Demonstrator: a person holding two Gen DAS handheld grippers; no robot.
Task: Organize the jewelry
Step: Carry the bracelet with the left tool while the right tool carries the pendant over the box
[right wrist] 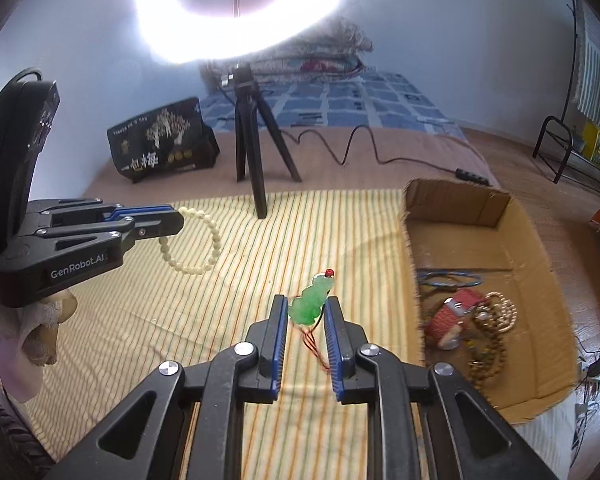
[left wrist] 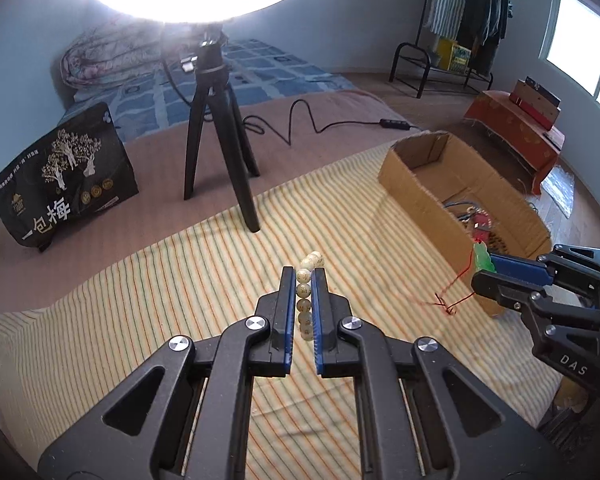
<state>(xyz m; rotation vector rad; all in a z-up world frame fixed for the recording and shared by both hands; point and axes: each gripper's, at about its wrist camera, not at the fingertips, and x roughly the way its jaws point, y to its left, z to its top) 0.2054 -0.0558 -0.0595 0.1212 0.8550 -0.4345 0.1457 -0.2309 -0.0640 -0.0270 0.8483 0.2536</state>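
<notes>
My left gripper [left wrist: 303, 273] is shut on a cream bead bracelet [left wrist: 305, 300], held above the striped cloth [left wrist: 140, 288]. In the right wrist view the same bracelet [right wrist: 204, 252] hangs as a loop from the left gripper [right wrist: 178, 218]. My right gripper [right wrist: 306, 300] is shut on a green jade pendant [right wrist: 311, 300] with a thin red cord [right wrist: 314, 346] trailing below. From the left wrist view that pendant [left wrist: 483, 258] sits in the right gripper [left wrist: 485, 270] beside the cardboard box [left wrist: 420, 196], cord [left wrist: 450, 296] dangling.
The open cardboard box [right wrist: 540, 240] on the right holds several bracelets and bead strings [right wrist: 488, 332]. A ring light on a black tripod [right wrist: 256, 160] stands behind the cloth, its cable [right wrist: 360, 148] running right. A black printed bag [right wrist: 160, 148] leans at the back left.
</notes>
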